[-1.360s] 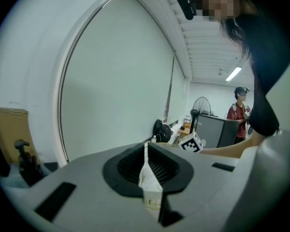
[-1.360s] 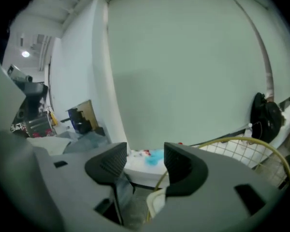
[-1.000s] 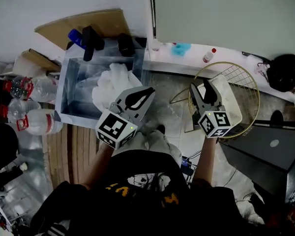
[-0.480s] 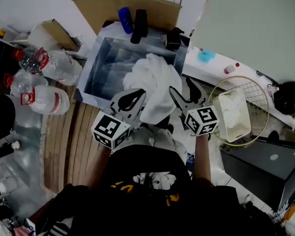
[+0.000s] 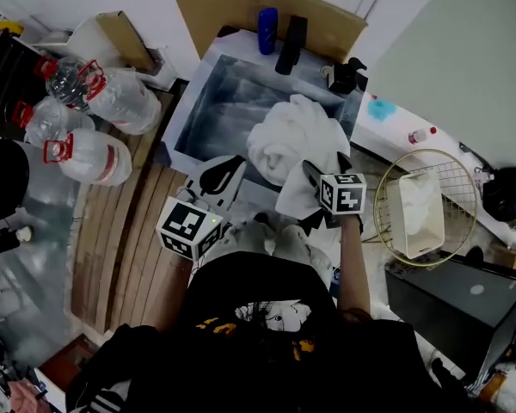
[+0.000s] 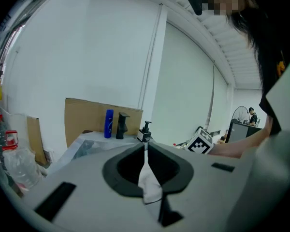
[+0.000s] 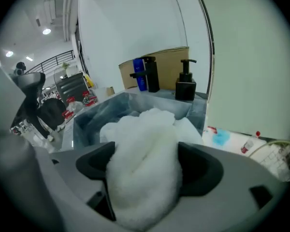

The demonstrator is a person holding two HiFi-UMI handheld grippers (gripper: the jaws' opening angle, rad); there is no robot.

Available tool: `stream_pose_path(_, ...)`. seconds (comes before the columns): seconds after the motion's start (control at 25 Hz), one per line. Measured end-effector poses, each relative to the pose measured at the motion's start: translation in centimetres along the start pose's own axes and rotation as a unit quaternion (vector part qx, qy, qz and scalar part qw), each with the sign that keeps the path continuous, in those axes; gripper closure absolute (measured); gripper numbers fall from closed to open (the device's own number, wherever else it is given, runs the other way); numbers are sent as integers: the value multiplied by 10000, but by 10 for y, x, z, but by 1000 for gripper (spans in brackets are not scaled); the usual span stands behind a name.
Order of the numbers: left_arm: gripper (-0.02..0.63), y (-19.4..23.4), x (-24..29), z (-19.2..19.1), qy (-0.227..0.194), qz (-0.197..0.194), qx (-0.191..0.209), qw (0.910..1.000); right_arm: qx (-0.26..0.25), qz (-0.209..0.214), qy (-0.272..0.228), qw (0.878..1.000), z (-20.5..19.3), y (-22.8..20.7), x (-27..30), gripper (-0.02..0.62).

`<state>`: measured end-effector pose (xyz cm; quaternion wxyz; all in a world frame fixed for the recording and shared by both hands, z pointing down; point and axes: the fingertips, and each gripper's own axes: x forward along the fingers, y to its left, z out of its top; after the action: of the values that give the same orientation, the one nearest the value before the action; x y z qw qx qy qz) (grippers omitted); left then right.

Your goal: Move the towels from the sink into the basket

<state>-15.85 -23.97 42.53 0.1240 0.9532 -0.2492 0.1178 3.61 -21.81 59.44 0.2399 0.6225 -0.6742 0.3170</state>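
Observation:
A heap of white towels (image 5: 294, 136) lies in the right front corner of the steel sink (image 5: 189, 136) and spills over its rim. My right gripper (image 5: 314, 172) is pushed onto this heap. Its jaws are opening, and a thick fold of towel (image 7: 145, 163) fills the gap between them. To the right stands the round wire basket (image 5: 387, 231) with one folded white towel (image 5: 417, 203) in it. My left gripper (image 5: 232, 163) hangs at the sink's front edge, left of the heap, shut and holding nothing (image 6: 145, 146).
A blue bottle (image 5: 267, 31), a black tap (image 5: 291, 46) and a black soap dispenser (image 5: 342, 76) line the sink's back edge before a cardboard sheet (image 5: 241, 3). Large water bottles (image 5: 95, 157) lie to the left. A dark box (image 5: 464, 304) sits below the basket.
My right gripper left the basket, where a towel now lies, swung left to the towel heap at the sink and spread its jaws wider. The left gripper stayed shut by the sink.

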Motion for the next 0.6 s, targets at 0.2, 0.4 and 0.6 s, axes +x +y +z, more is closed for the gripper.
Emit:
stream_pose_path(0.2,583,8,-4,-2,-4,-27,-21,10000,-241,-43,190,9995,-2,7,-3,373)
stream_pose_path(0.4,584,11,-1,0,-13,-117,52,9999,34,72,-657,9978,23,6,-31,455)
stream_pose_path(0.6,584,8,5,4,-33,-219,120,9997,108,85,-1889,9819,82,7,-92,462)
